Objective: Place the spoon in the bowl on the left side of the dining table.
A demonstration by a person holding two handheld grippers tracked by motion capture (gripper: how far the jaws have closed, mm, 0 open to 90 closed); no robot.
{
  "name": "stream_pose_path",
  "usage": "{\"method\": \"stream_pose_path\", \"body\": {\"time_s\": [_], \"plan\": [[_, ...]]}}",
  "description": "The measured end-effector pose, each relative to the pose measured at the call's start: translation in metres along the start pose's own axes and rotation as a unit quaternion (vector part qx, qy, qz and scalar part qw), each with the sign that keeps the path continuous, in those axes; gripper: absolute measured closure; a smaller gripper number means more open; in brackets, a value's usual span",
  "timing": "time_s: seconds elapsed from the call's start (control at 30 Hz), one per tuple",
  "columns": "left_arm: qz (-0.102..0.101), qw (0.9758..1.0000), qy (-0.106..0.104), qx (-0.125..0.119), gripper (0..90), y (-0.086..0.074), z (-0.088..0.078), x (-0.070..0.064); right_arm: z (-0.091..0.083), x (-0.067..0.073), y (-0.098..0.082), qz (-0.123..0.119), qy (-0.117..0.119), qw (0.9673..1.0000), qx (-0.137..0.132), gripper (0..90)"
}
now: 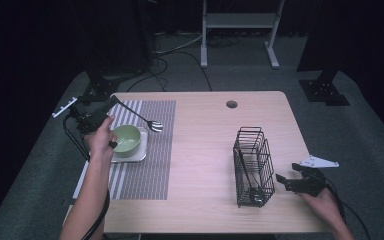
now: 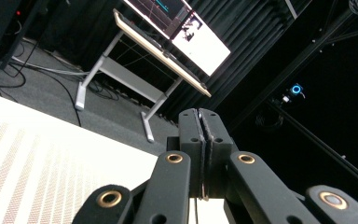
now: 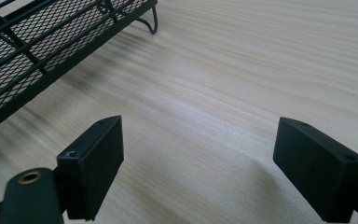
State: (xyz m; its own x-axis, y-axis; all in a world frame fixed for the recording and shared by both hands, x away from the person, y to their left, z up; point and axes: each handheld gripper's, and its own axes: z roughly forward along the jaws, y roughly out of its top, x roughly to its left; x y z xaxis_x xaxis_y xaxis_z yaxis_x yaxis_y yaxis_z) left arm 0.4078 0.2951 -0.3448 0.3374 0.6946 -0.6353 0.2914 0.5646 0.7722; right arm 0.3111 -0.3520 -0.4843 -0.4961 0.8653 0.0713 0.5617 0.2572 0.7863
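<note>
My left gripper (image 1: pixel 111 102) pinches a fork (image 1: pixel 147 121) by its handle, head raised just past the green bowl (image 1: pixel 126 139). My right gripper (image 1: pixel 286 181) rests spread beside the wire basket (image 1: pixel 252 167).

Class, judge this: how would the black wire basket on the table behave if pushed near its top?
The wire basket looks tall and narrow, so it would probably tip. Its open wire frame suggests it is light and may slide easily on the smooth table.
</note>
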Motion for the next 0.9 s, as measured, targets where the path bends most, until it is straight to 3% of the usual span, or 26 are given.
{"method": "stream_pose_path", "body": {"time_s": [0.9], "plan": [[-0.006, 0.9987, 0.044, -0.024, 89.0, 0.016, -0.025, 0.029, 0.001, 0.000, 0.000, -0.001, -0.001, 1.0000, 0.002, 14.9]]}}
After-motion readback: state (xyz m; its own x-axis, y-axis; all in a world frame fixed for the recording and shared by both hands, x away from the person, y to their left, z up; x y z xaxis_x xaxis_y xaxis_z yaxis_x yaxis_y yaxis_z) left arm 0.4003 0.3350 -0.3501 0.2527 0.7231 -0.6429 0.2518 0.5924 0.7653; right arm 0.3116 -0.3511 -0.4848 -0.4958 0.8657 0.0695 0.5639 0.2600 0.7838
